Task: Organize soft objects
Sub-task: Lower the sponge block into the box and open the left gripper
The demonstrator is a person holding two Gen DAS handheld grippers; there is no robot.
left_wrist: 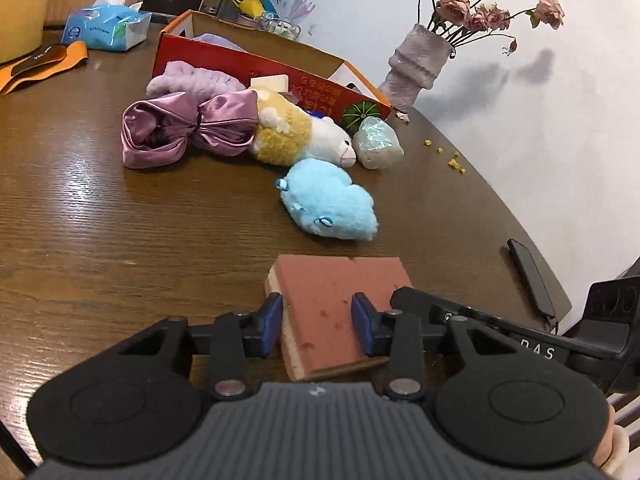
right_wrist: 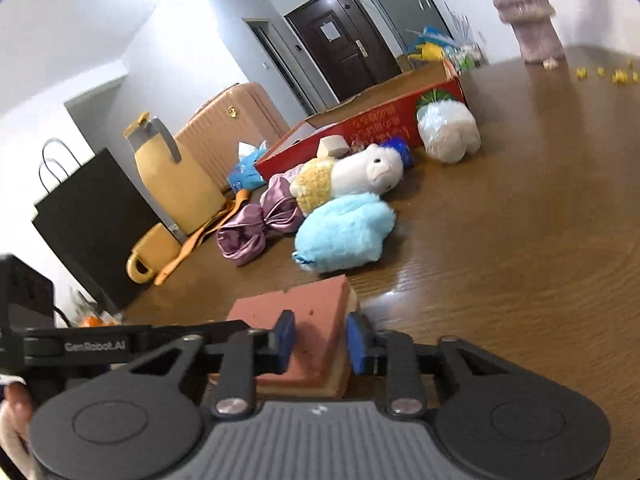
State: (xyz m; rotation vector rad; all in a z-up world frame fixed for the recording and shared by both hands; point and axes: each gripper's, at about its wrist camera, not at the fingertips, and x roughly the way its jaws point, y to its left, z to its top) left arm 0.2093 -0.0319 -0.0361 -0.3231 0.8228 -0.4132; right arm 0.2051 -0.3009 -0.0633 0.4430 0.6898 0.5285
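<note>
Both grippers are closing on one pink sponge that is lying on the brown wood-grain table. Left gripper is pinching the sponge's near end, its blue pads pressing against the two long edges; right gripper is gripping the same block from the other side, its blue pads squeezing the porous top layer and the paler under-layer. Beyond the sponge a fluffy blue plush is resting just ahead, with a white-faced, yellow-woolled plush sheep behind it. A shiny purple satin bow is touching the sheep, and a glittery pale pouch is sitting beside a red cardboard box, which is standing open at the table's far side.
</note>
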